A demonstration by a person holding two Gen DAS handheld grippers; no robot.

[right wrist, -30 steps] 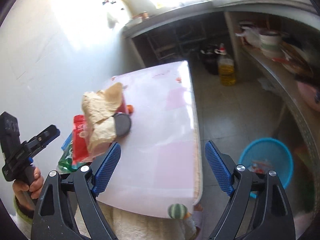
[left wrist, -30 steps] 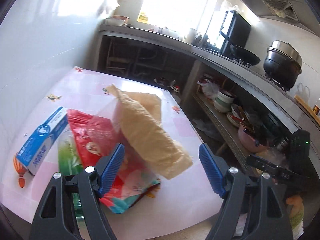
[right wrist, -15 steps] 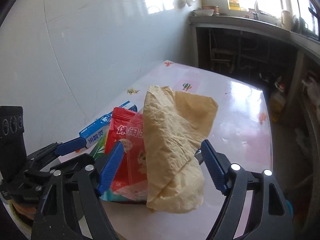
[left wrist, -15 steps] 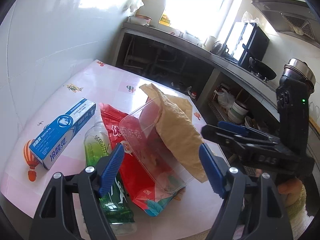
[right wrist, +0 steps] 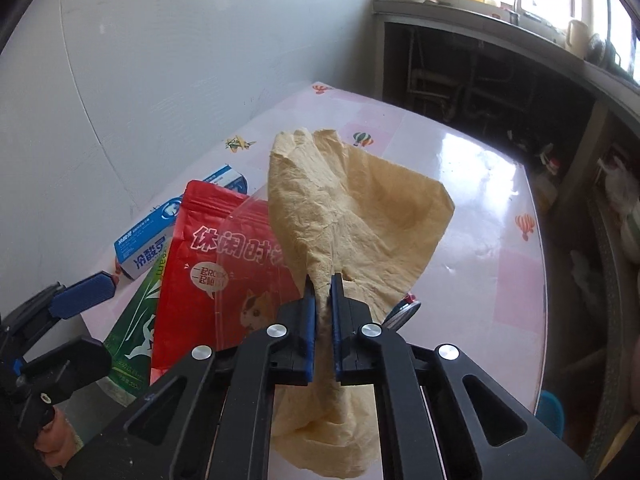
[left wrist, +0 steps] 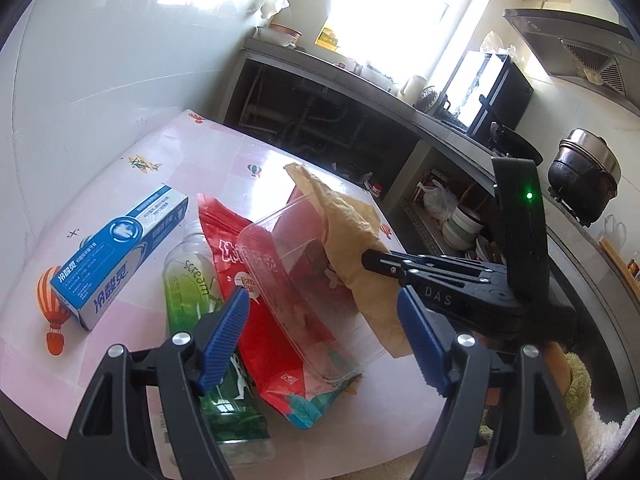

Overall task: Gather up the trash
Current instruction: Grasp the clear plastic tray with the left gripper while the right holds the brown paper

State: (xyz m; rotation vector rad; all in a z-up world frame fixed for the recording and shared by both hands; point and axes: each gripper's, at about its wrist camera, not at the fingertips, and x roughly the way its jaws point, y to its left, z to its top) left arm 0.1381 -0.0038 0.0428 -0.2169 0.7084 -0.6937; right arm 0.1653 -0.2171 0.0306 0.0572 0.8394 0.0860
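Note:
A crumpled tan paper (right wrist: 352,208) lies over a clear plastic box (left wrist: 304,288) on the pink table (right wrist: 480,240). My right gripper (right wrist: 324,280) is shut on the paper's middle; it also shows in the left wrist view (left wrist: 372,262), pinching the paper (left wrist: 352,232). Under the box lie a red snack pouch (left wrist: 264,344), also seen in the right wrist view (right wrist: 200,256), and a green bottle (left wrist: 192,288). A blue toothpaste box (left wrist: 120,256) lies to the left. My left gripper (left wrist: 324,332) is open and empty, just in front of the pile.
A white wall runs along the table's left side. A counter with shelves of bowls (left wrist: 460,228), a pot (left wrist: 584,176) and a microwave (left wrist: 492,92) stands to the right. A blue bin (right wrist: 550,408) shows on the floor beyond the table's right edge.
My right gripper has swung in from the table's side, moved over the pile and closed on the tan paper. My left gripper has drawn back a little and stays open.

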